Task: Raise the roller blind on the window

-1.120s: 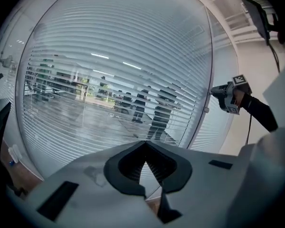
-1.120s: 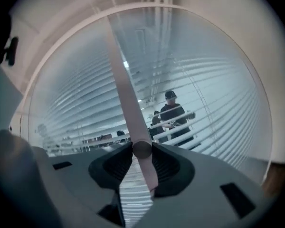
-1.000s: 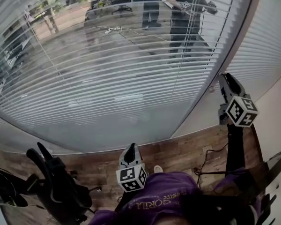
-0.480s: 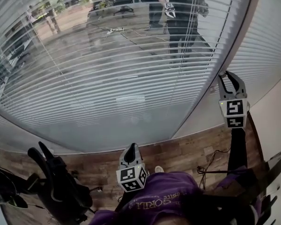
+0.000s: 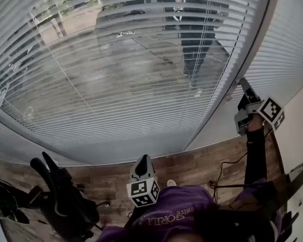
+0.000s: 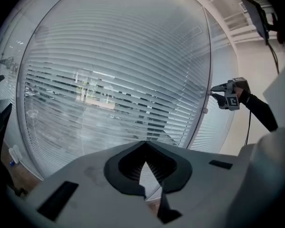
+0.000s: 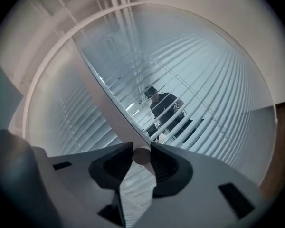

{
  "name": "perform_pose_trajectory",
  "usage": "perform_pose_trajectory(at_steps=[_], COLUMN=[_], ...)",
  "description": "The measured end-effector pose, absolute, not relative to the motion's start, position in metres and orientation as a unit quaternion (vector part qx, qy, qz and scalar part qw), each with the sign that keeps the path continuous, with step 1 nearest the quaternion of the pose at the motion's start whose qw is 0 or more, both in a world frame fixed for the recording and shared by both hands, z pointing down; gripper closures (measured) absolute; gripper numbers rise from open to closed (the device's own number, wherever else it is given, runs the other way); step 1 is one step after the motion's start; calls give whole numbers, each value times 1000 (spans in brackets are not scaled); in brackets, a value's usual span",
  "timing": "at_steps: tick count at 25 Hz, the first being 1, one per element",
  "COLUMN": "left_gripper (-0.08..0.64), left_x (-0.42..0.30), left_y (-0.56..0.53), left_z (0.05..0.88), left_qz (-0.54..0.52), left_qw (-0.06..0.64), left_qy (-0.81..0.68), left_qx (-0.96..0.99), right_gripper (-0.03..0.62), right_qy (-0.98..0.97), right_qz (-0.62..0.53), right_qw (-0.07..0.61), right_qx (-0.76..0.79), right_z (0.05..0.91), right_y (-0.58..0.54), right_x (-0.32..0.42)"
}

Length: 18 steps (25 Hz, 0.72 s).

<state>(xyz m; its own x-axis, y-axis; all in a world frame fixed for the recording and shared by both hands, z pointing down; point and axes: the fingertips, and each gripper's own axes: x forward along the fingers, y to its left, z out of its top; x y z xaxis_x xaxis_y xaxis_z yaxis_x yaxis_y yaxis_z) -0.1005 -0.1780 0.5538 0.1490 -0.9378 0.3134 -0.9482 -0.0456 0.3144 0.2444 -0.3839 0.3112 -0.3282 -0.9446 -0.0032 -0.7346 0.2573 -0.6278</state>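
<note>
In the head view the slatted blind (image 5: 116, 74) hangs lowered over the far window, with bare wooden floor (image 5: 192, 160) near it; the left gripper view shows the left gripper (image 6: 143, 146) closed and empty, facing the slats; the right gripper view shows the right gripper (image 7: 141, 151) clamped on a small round knob (image 7: 141, 156) beside the blind's right edge.

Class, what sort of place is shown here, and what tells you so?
Probably an office: a wide slatted window blind, a wood-plank floor and what looks like a black office chair.

upside-down pale lettering on the purple top (image 5: 188, 203), not clearly legible
</note>
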Motion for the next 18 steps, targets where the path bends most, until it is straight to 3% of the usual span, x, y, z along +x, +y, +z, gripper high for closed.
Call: perform_pose_trajectory(at_steps=[4, 13, 18], left_gripper=[558, 558, 558], left_x=[-102, -102, -105], left_y=[-178, -178, -178], left_z=[554, 553, 553], left_qz=[11, 11, 12], left_qw=[228, 228, 229], left_qy=[-656, -653, -652], left_qx=[720, 722, 722], right_gripper=[477, 477, 477], right_qy=[757, 665, 691], right_qz=[-304, -468, -433], right_qw=[221, 372, 363], right_qx=[-535, -447, -451], right_z=[314, 323, 319], right_y=[-385, -385, -383], right_x=[247, 250, 249])
